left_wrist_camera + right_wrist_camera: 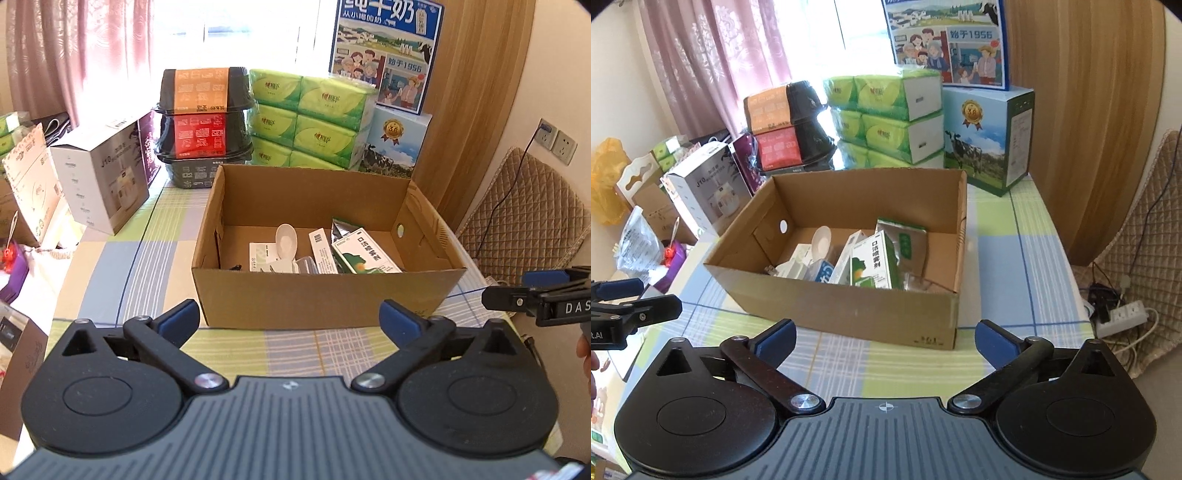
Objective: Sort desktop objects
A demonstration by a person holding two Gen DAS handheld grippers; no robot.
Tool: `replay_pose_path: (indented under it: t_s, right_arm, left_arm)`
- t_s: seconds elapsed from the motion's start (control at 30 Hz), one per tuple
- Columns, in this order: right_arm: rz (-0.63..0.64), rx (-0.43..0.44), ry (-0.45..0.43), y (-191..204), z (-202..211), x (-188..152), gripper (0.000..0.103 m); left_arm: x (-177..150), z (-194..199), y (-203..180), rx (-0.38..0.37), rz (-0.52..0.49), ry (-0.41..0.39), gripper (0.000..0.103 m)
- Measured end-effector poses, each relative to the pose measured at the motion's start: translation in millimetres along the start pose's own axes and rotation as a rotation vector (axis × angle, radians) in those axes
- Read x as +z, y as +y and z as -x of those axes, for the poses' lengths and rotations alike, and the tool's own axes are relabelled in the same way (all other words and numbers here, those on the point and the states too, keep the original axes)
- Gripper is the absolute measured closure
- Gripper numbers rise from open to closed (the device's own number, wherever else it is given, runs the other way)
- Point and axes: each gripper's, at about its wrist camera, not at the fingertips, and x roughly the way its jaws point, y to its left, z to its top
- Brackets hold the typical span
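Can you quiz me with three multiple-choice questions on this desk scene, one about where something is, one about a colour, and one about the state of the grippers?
1. Where is the white spoon?
A. inside the cardboard box
B. on the tablecloth in front of the box
C. on top of the tissue packs

2. What colour are the stacked tissue packs behind the box?
A. pink
B. green
C. blue

3. How do the left gripper and the right gripper stand?
A. both shut on items
B. only the left holds something
C. both open and empty

Answers: 1 A, the spoon lies among the packets in the box. 2 B, their wrappers are green. 3 C, each pair of fingers is spread with nothing between.
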Motion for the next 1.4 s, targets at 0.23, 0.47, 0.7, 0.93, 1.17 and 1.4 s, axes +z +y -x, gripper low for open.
replay_pose_path:
  t_s: [0.23,0.47,0.7,0.93,1.17,1.4]
  right_arm:
    - [0.032,-0.022,-0.016,8,38,-16,0.002]
    - [-0.06,-0.021,-0.018,9,70,-34,0.002]
    - [-0.024,-0.041,-0.041,25,97,-54,0.002]
    - [0.019,-0.065,-0.071,37,116,-75,0.002]
    - [0.016,-0.07,-0.082,37,130,-92,0.002]
    - [0.005,-0.071,-0.095,34,141,-95,0.002]
  left_arm:
    - [-14,34,-3,0.022,0.058,-0.011,0.001]
    - [-29,64,-8,0.045,0.082,-0.009,0.001]
    - [-40,89,-16,0.085,0.083,-0.031,0.001]
    - [-53,107,-26,0.102,0.111,-0.039,0.001]
    - [-66,118,-35,0.115,0.117,-0.044,0.001]
    - [-73,121,-41,0.122,0.11,-0.039,0.001]
